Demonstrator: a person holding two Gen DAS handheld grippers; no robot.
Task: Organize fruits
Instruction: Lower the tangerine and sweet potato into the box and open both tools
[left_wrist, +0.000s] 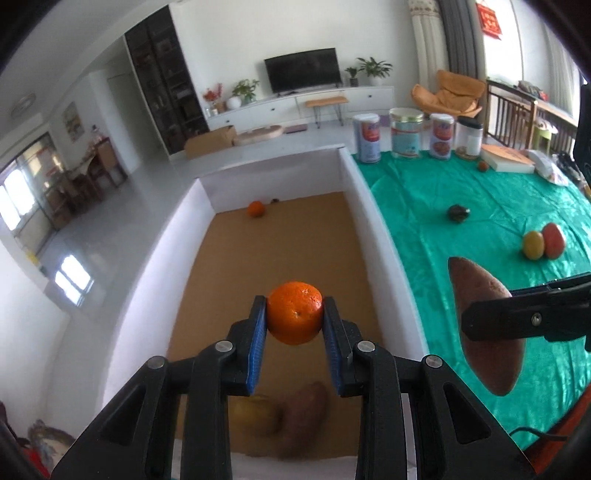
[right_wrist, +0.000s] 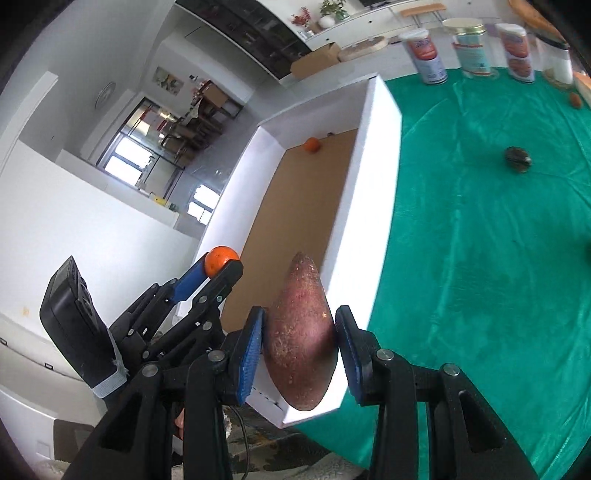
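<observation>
Oranges first: my left gripper (left_wrist: 294, 314) is clamped on one orange (left_wrist: 294, 312), held in the air above the brown floor of the white box (left_wrist: 373, 236). A second orange (left_wrist: 255, 209) sits inside the box near its far wall, at about 11 o'clock from the held one. At the near end of the box, blurred below my fingers, lie a yellowish fruit (left_wrist: 255, 413) and a sweet potato (left_wrist: 304, 417), touching each other.

My right gripper (right_wrist: 300, 332) is squeezed onto another sweet potato (right_wrist: 301, 332), pointed end up, hanging over the near corner of the box (right_wrist: 380, 155). In the left view that sweet potato (left_wrist: 484, 325) shows at 3 o'clock.

On the green cloth (left_wrist: 461, 192), a dark round item (left_wrist: 458, 213) lies at 1 o'clock, and a yellow fruit (left_wrist: 533, 244) touches a red fruit (left_wrist: 553, 240) at 2 o'clock. Four canisters (left_wrist: 406, 133) stand along the cloth's far edge.
</observation>
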